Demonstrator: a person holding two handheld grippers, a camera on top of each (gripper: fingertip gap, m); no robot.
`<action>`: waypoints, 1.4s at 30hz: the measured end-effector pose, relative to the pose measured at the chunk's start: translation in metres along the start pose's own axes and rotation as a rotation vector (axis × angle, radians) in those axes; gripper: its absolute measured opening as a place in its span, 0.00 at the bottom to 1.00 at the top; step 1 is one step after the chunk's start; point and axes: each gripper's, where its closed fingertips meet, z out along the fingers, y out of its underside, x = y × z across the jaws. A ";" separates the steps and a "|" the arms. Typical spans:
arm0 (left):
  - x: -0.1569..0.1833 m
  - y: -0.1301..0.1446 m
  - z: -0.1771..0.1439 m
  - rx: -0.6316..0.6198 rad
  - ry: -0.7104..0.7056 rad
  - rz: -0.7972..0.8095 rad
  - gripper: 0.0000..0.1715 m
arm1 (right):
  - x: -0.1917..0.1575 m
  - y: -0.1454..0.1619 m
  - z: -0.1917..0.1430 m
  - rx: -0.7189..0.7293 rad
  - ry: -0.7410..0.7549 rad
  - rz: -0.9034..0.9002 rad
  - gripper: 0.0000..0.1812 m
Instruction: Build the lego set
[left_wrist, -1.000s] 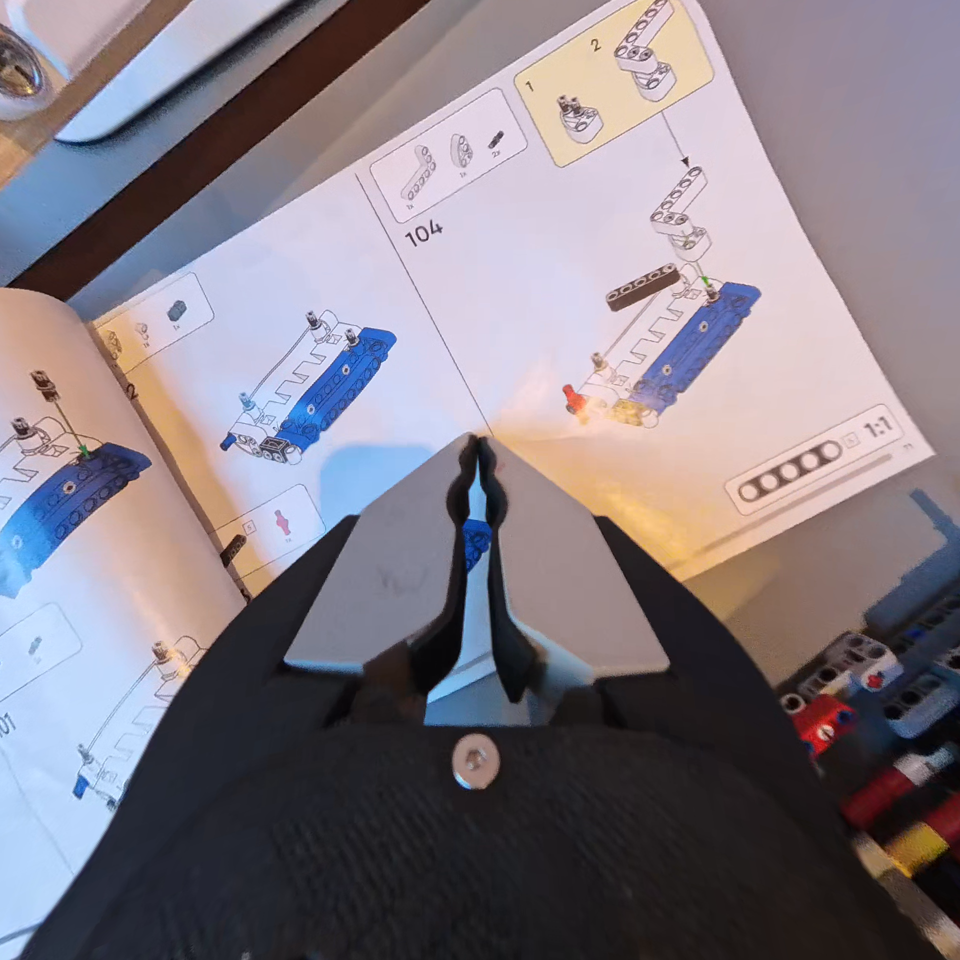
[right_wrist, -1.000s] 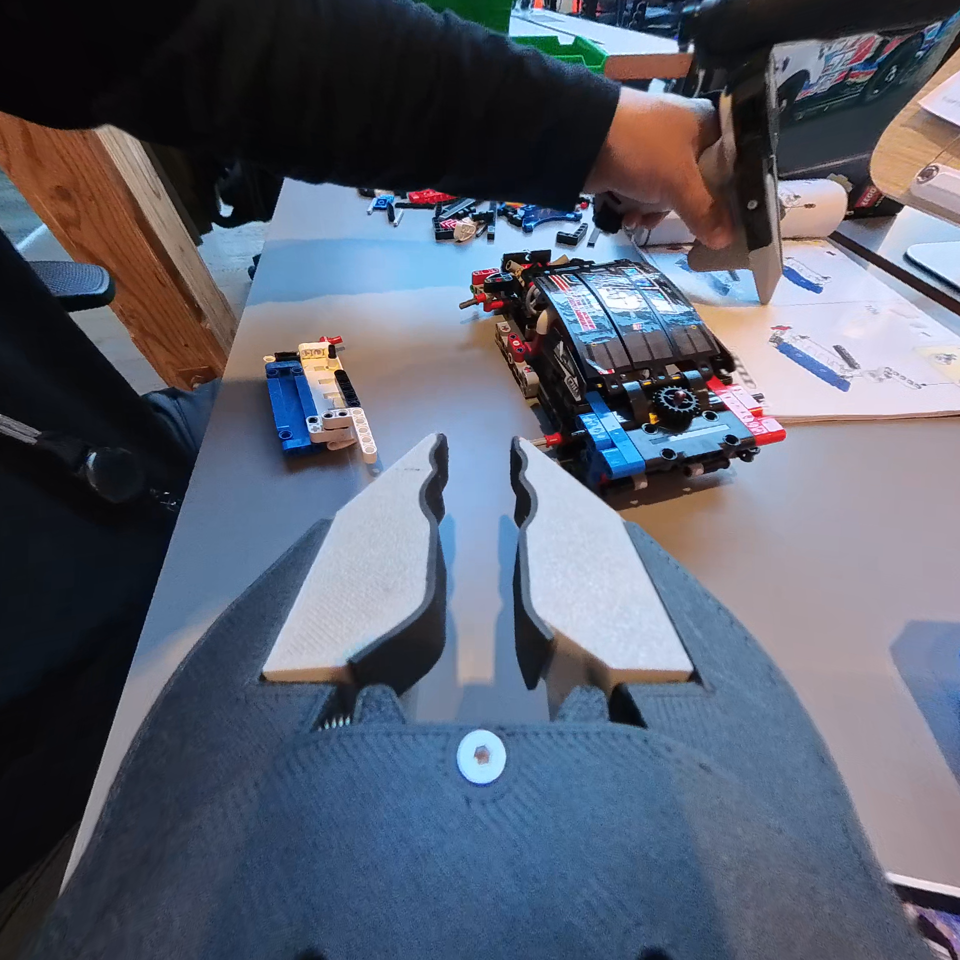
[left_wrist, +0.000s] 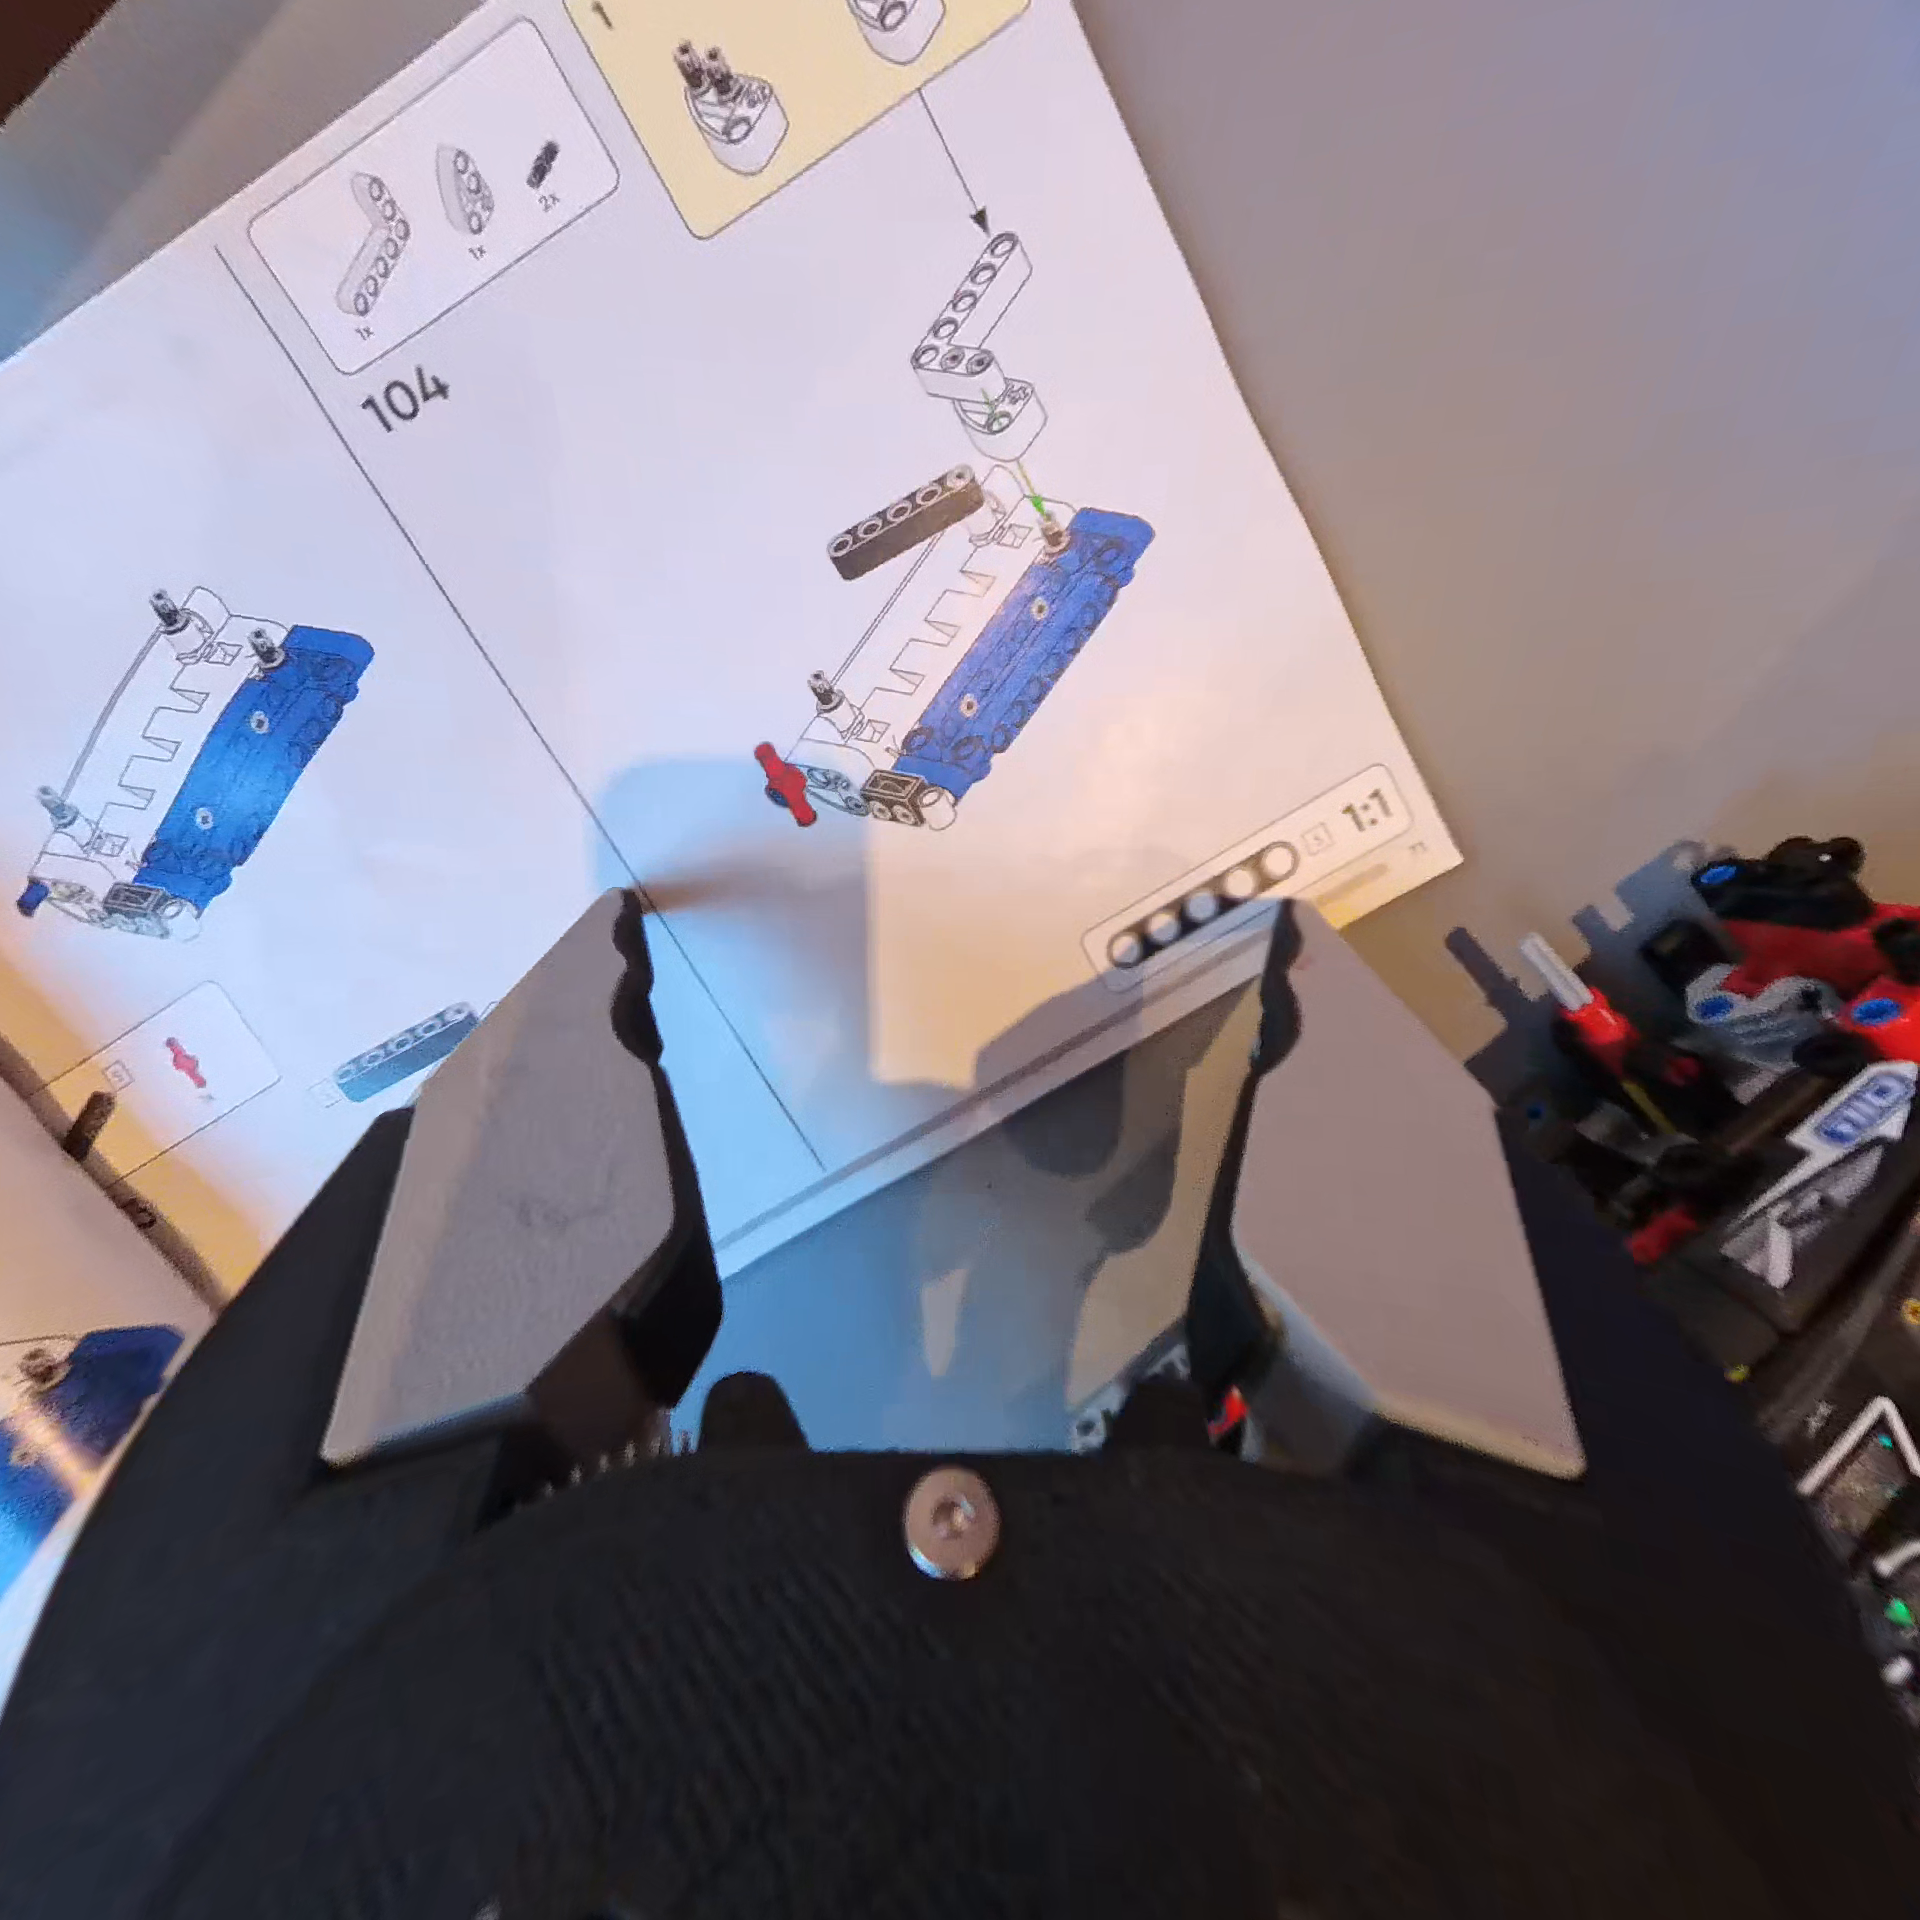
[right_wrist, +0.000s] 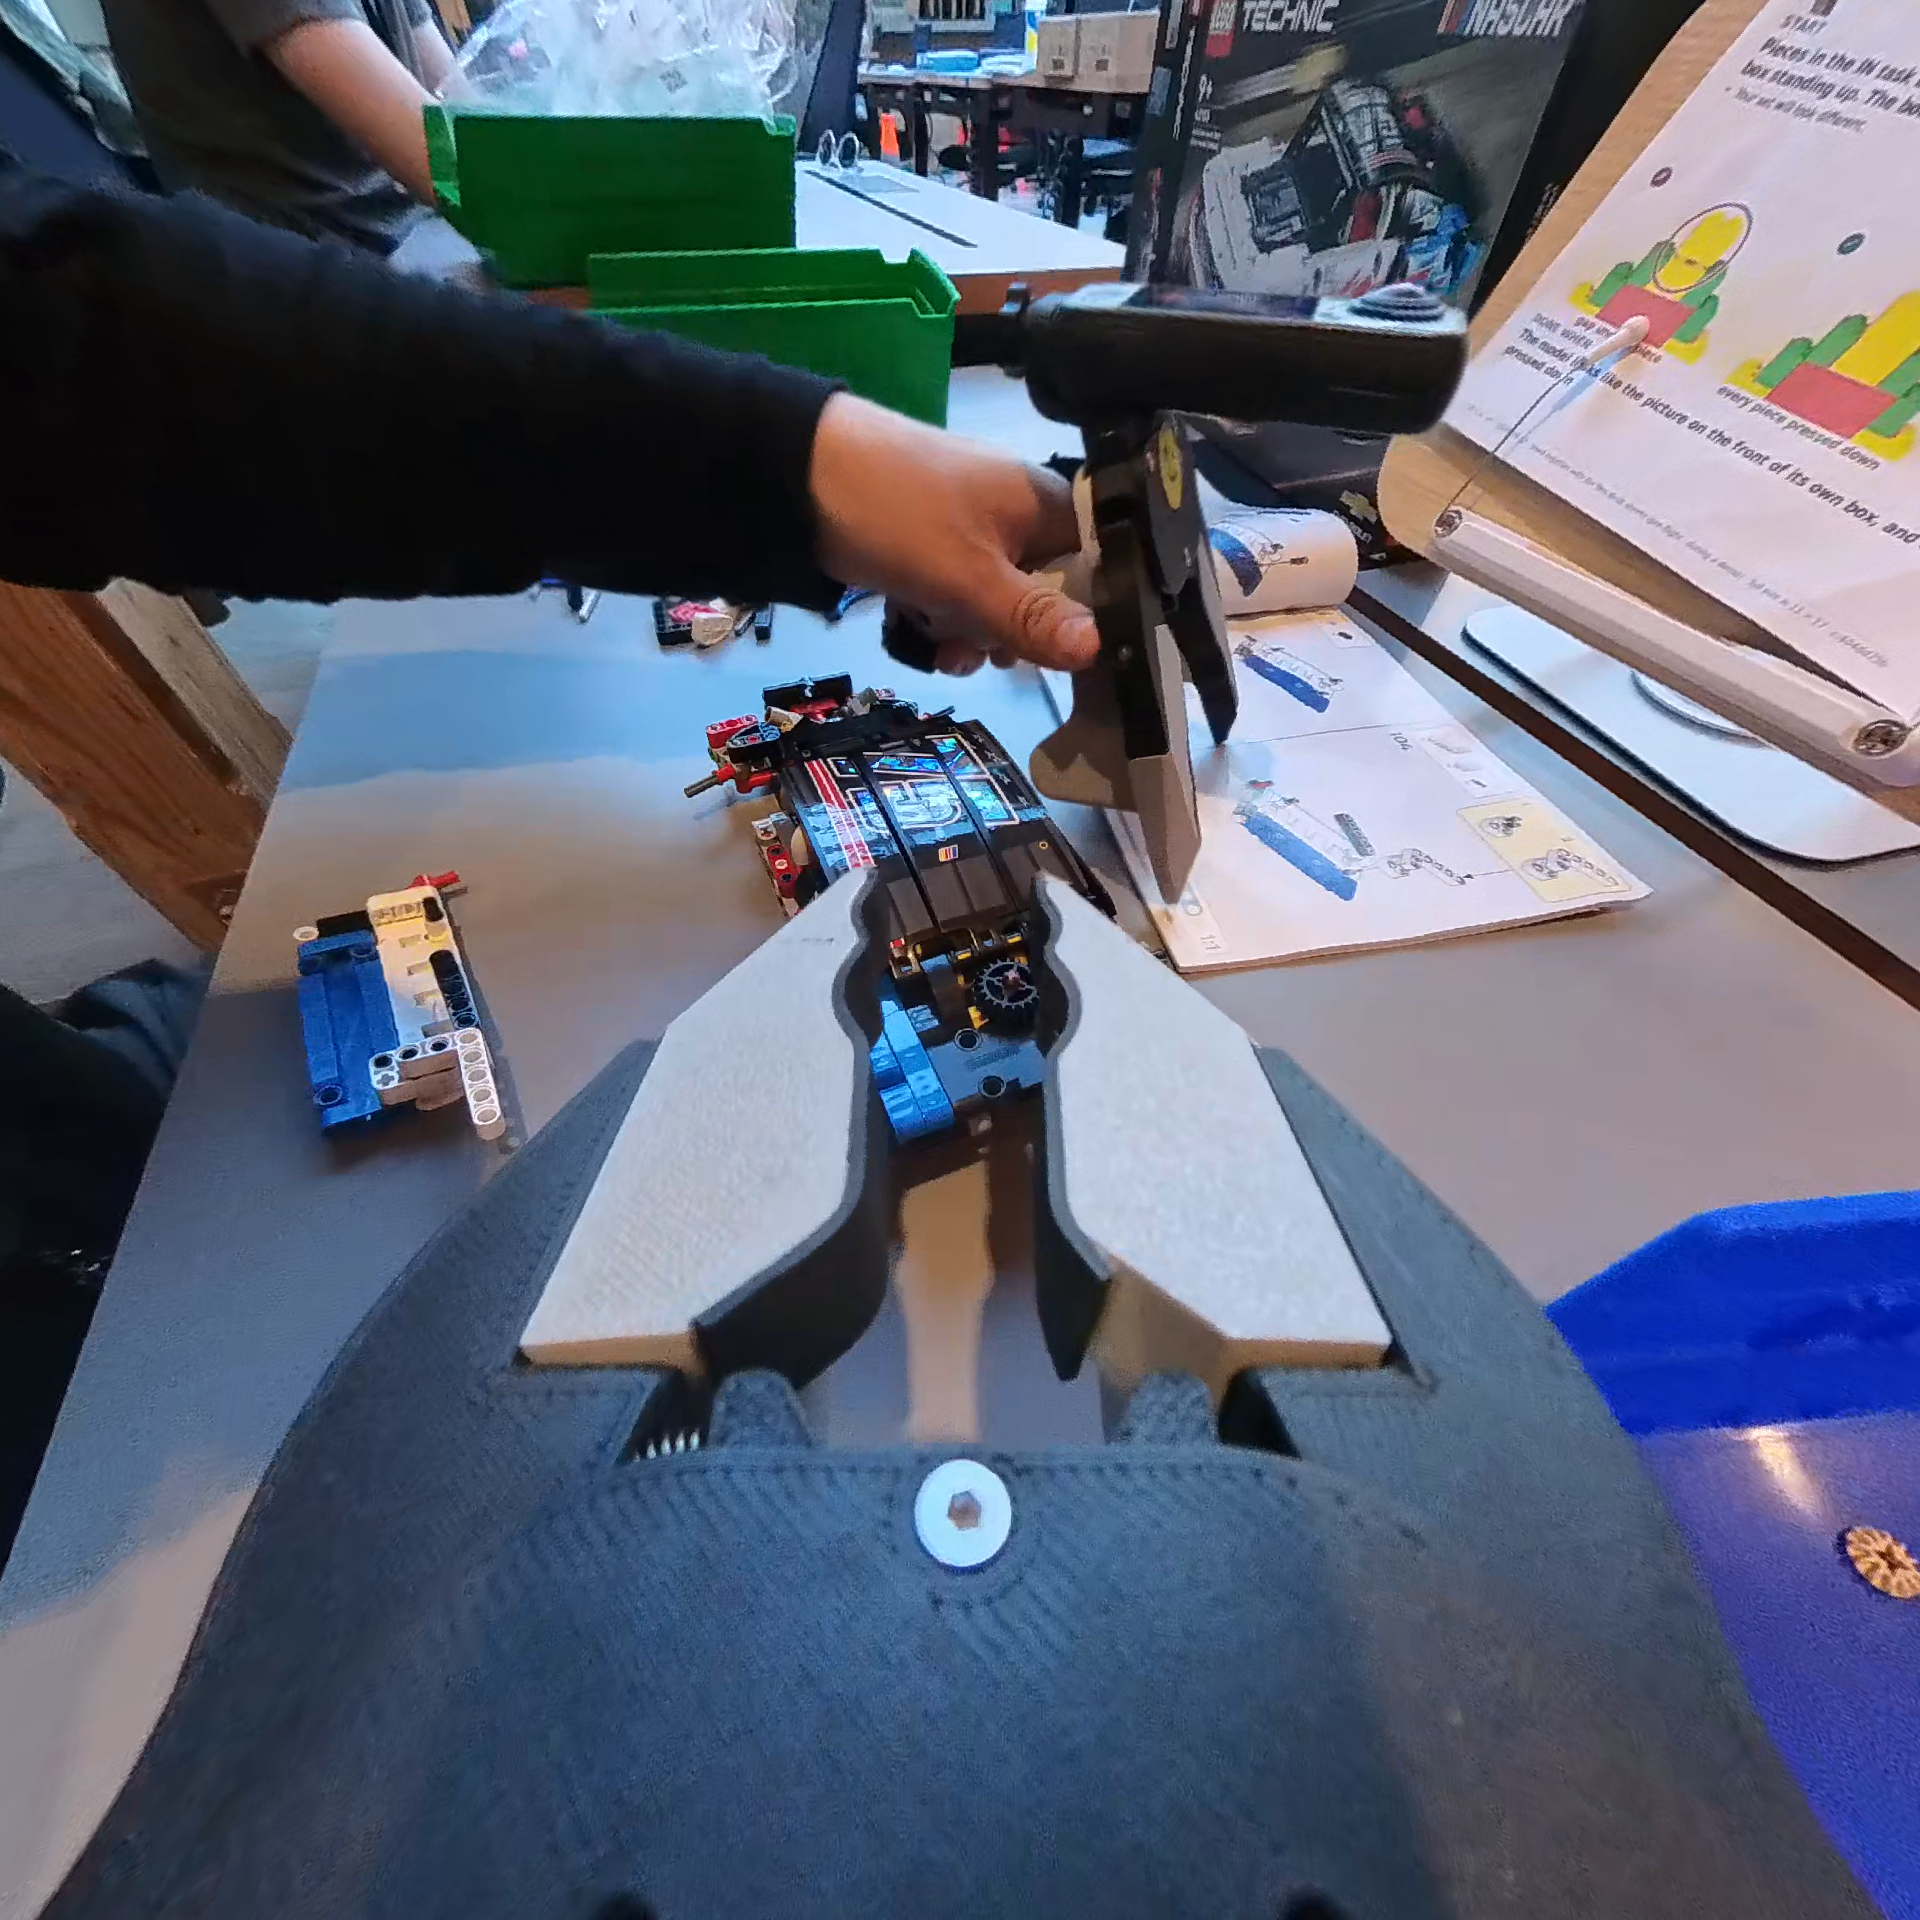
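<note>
**Opening over the manual**

Spreading wide since a second ago, the left tongs (left_wrist: 951, 914) hang empty above the instruction booklet (left_wrist: 644, 540), apparently freed to fetch parts. Only the right view shows the surface (right_wrist: 1455, 1091), the car model (right_wrist: 914, 810) mid-surface, and the blue-white subassembly (right_wrist: 390, 1003) left; right tongs (right_wrist: 951, 914) part-open, empty.

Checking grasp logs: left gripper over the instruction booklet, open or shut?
Open. The left gripper has its fingers spread wide with nothing between them, the instruction booklet showing through the gap.
</note>
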 end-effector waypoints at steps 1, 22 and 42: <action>0.003 -0.002 0.001 0.025 0.012 -0.010 0.71 | 0.000 0.000 0.000 0.005 -0.003 0.004 0.13; -0.029 -0.006 -0.006 0.178 -0.009 -0.039 0.34 | -0.003 -0.001 -0.010 0.003 0.000 -0.020 0.11; -0.037 -0.006 -0.016 0.244 0.274 -0.176 0.24 | 0.130 -0.013 0.100 -0.304 0.139 0.248 0.15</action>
